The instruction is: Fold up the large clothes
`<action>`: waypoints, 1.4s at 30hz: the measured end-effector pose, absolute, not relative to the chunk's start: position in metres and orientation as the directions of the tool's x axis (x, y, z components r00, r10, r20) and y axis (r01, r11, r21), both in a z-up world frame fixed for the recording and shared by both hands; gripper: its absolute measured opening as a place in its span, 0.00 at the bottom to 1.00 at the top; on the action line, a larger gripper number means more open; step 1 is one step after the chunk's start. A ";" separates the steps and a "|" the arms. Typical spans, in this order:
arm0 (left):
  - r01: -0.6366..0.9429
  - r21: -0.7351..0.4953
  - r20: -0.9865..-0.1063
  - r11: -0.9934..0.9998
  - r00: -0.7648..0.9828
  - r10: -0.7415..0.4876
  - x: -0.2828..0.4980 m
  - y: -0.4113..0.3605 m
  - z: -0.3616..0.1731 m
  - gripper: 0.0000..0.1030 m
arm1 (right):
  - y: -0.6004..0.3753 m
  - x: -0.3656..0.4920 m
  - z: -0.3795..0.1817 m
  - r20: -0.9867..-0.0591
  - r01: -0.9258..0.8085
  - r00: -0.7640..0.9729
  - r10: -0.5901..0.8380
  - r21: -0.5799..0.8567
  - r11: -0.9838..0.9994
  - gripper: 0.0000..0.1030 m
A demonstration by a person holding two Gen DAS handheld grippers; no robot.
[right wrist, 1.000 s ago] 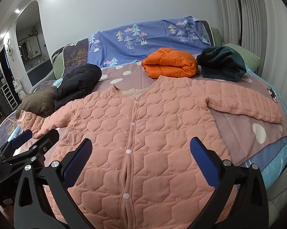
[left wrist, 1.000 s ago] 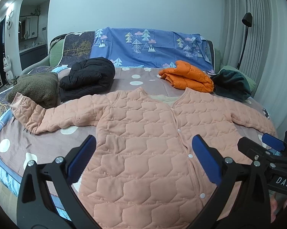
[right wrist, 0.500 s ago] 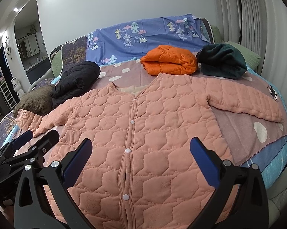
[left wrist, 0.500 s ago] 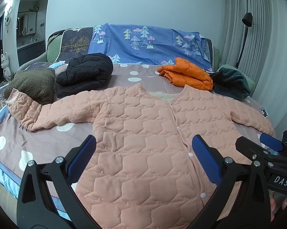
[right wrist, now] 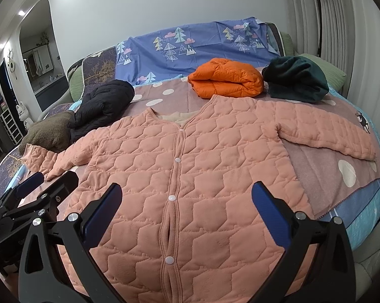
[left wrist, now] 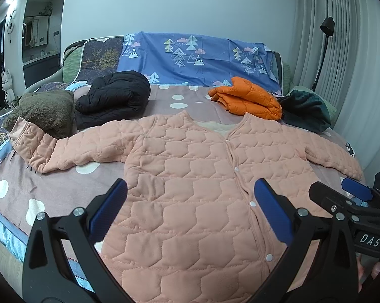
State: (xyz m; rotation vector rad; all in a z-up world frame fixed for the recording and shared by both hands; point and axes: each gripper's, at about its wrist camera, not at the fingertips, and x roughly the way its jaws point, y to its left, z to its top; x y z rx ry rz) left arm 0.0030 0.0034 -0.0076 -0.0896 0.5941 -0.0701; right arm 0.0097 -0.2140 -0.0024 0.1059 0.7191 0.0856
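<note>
A large peach quilted jacket (left wrist: 190, 176) lies flat and buttoned on the bed, front up, both sleeves spread out to the sides; it also shows in the right wrist view (right wrist: 202, 164). My left gripper (left wrist: 190, 209) is open and empty, hovering over the jacket's lower left body. My right gripper (right wrist: 187, 209) is open and empty over the lower middle of the jacket, near the snap placket. Each gripper shows at the edge of the other's view.
Behind the jacket lie a folded black jacket (left wrist: 114, 98), an orange jacket (left wrist: 248, 98), a dark green garment (left wrist: 306, 111) and a brown fleece (left wrist: 43, 111). The bed (left wrist: 18, 186) has a dotted mauve cover. A floor lamp (left wrist: 323, 45) and curtains stand at right.
Both views shifted slightly; the jacket and the open grippers stay as they were.
</note>
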 end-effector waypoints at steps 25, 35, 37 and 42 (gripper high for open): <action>0.002 -0.117 -0.551 0.993 0.832 -0.067 0.005 0.023 -0.012 0.98 | -0.214 0.007 0.001 -0.648 -0.041 0.754 0.108 0.118 0.992 0.99; -0.245 -0.160 -0.502 0.956 0.854 0.135 0.033 0.182 -0.026 0.98 | -0.217 0.016 -0.009 -0.648 -0.052 0.751 0.126 0.132 0.990 0.99; -0.310 -0.202 -0.499 0.929 0.849 0.175 0.034 0.229 -0.031 0.98 | -0.217 0.019 -0.012 -0.653 -0.056 0.745 0.139 0.146 0.988 0.99; -0.447 -0.328 -0.530 0.832 0.816 0.230 0.038 0.341 -0.045 0.97 | -0.215 0.025 -0.018 -0.661 -0.056 0.738 0.137 0.143 0.988 0.99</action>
